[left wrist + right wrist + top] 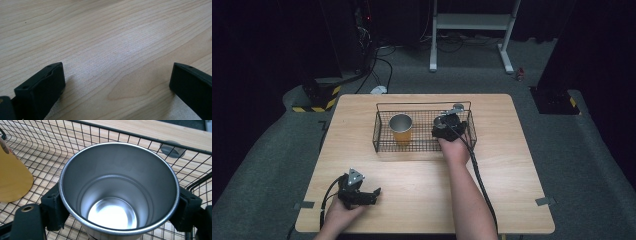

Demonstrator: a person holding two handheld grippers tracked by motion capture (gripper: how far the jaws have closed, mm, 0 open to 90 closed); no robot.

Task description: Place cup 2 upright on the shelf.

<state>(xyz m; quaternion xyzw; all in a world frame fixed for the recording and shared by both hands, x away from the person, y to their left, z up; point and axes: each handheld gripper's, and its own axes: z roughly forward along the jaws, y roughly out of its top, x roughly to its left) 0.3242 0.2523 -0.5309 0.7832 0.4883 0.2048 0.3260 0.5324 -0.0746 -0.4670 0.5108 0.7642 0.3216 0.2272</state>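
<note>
Idleness marks the left gripper (pixel 373 192), which rests low on the bare wooden table (pixel 422 200) near its front edge, jaws spread wide with nothing between them, probably parked clear of the work. Further right, in the wire basket (pixel 384 145), a yellow-sided steel cup (pixel 401 129) stands upright at the left end. Beside it, the right gripper (pixel 443 123) clamps a second steel cup (pixel 120 192) by its sides, upright inside the basket's right half, seemingly being set down or lifted out.
</note>
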